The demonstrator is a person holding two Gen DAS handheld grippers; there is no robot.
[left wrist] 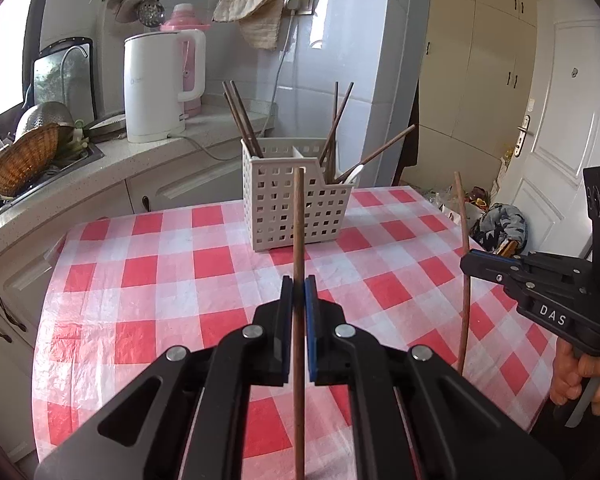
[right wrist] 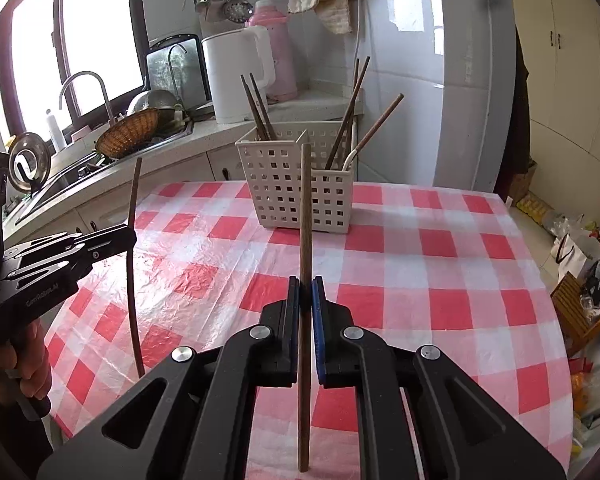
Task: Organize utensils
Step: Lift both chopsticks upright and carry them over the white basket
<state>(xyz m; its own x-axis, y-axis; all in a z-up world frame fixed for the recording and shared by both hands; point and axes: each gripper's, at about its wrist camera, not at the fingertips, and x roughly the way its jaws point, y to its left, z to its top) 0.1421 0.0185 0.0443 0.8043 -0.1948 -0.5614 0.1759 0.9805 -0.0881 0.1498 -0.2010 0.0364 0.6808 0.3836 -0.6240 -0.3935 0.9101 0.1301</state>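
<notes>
Straight ahead of both claws, across the checked tablecloth point(left wrist: 172, 264), stands the white perforated utensil basket point(left wrist: 296, 208), well apart from either. The left gripper point(left wrist: 299, 300) is clamped on a wooden chopstick point(left wrist: 298, 216) held upright, its long axis near vertical, and the right gripper point(right wrist: 306, 300) pinches a second chopstick point(right wrist: 306, 208) the same way. Both look about equally near. Several chopsticks point(left wrist: 242, 120) already lean in the basket's two compartments and could foul an entering tip. A white kettle point(left wrist: 156, 88) sits behind on the counter, clear of the path.
</notes>
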